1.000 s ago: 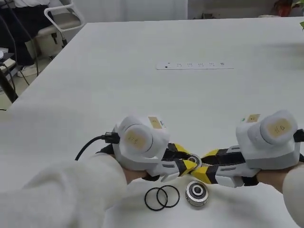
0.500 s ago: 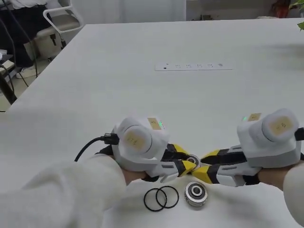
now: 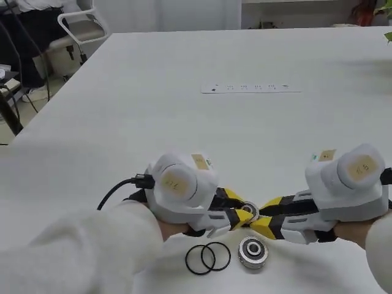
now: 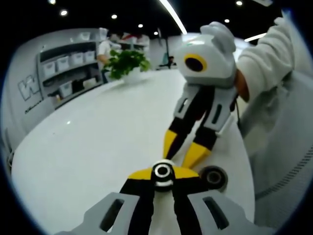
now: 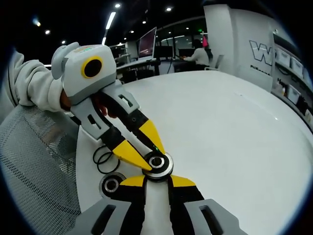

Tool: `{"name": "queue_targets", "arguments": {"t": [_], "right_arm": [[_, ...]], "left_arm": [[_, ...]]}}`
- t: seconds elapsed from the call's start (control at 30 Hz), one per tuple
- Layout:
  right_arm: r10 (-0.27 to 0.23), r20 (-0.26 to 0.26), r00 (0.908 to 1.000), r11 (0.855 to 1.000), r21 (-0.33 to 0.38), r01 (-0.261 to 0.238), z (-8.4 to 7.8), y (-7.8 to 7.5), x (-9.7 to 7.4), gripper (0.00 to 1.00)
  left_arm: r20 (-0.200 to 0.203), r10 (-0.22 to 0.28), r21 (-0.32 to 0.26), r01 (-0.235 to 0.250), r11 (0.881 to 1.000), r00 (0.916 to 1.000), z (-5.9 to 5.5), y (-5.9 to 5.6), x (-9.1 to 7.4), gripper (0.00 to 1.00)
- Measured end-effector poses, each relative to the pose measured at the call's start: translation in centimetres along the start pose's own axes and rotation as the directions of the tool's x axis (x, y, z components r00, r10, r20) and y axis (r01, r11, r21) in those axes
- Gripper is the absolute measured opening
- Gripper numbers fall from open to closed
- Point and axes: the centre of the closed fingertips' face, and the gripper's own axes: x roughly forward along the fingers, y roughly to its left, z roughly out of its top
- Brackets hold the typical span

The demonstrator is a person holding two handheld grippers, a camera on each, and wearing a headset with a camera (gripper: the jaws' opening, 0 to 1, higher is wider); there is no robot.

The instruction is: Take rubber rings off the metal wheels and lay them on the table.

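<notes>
A small metal wheel (image 3: 248, 210) with a dark rubber band on its rim is held just above the table between both grippers. My left gripper (image 3: 237, 212) is shut on the wheel (image 4: 163, 171) from the left. My right gripper (image 3: 257, 220) meets the wheel's (image 5: 159, 164) rim from the right, its yellow tips closed against it. A second metal wheel (image 3: 252, 250) lies flat on the table just in front, also seen at the wheel (image 5: 111, 185) by my right jaws. Two black rubber rings (image 3: 208, 257) lie overlapping to its left.
A white power strip (image 3: 251, 88) lies across the middle of the white table (image 3: 184, 122). A black cable (image 3: 116, 190) runs from the left gripper. An office chair (image 3: 82, 24) stands beyond the far left corner. A potted plant (image 4: 124, 61) stands at the table's far end.
Both grippers stay closed on the wheel and have sunk very slightly toward the table. The rings and the second wheel have not moved.
</notes>
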Motion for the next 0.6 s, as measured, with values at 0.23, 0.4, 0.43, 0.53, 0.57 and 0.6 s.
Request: {"name": "queue_targets", "arguments": {"t": [0.23, 0.4, 0.43, 0.53, 0.57, 0.6], "right_arm": [[-0.001, 0.004, 1.0000, 1.000, 0.017, 0.001, -0.02, -0.14, -0.14, 0.15], [-0.020, 0.039, 0.9990, 1.000, 0.025, 0.019, 0.64, -0.20, 0.21, 0.25], [-0.021, 0.038, 0.9991, 1.000, 0.020, 0.020, 0.61, -0.16, 0.46, 0.25], [-0.013, 0.033, 0.9994, 1.000, -0.011, 0.014, 0.66, 0.17, 0.57, 0.23], [-0.017, 0.030, 0.9994, 1.000, -0.022, 0.018, 0.64, 0.07, 0.56, 0.23], [-0.016, 0.029, 0.9994, 1.000, -0.021, 0.017, 0.63, 0.05, 0.53, 0.23]], "left_arm": [[0.000, 0.001, -0.001, -0.001, 1.000, 1.0000, 0.01, 0.00, 0.03, 0.14], [0.001, -0.001, -0.001, 0.001, 1.000, 1.0000, 0.03, -0.05, 0.05, 0.14], [0.001, -0.001, -0.002, 0.001, 1.000, 1.0000, 0.04, -0.05, 0.06, 0.14], [0.001, 0.000, -0.002, 0.000, 1.000, 1.0000, 0.04, -0.04, 0.05, 0.14], [0.001, 0.000, 0.000, 0.000, 1.000, 1.0000, 0.04, -0.04, 0.05, 0.14], [0.001, 0.000, 0.000, 0.000, 1.000, 1.0000, 0.04, -0.04, 0.04, 0.14]]}}
